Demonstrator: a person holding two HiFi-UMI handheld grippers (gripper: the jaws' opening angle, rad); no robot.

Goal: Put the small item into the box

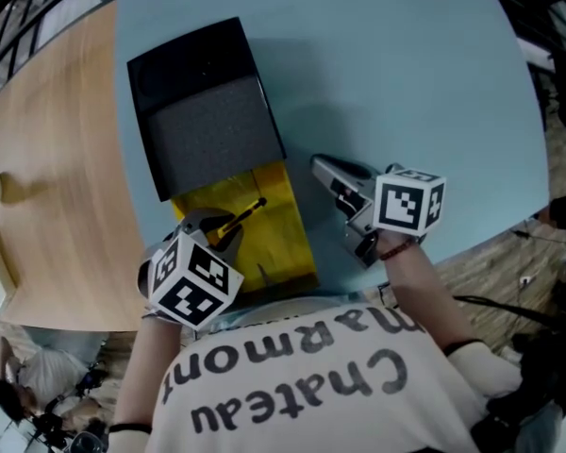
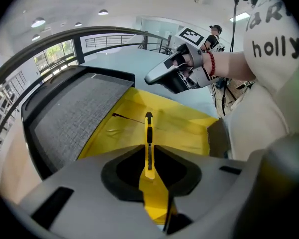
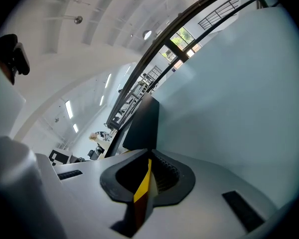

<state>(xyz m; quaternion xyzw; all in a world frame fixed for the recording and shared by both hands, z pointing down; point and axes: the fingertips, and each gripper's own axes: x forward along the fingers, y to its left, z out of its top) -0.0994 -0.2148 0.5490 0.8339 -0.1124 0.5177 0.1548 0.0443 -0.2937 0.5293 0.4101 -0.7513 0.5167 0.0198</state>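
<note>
Left tool: clamped on the small item, a thin yellow and black stick that juts forward from between the jaws
Small item: lower centre of the head view, held over the yellow floor of the box; I cannot tell whether its tip touches
Box: open, with the black lid and its grey foam lying back toward the upper left
Right tool: jaws together on nothing, just right of the box over the blue bench
Risk, early release: the stick is held at a slant, so it may bounce or come to rest propped on a wall
Risk, box shift: nothing steadies the box; a push from the left tool could slide it
Risk, snag: the item may cling to one pad and drag out as the tool lifts
</note>
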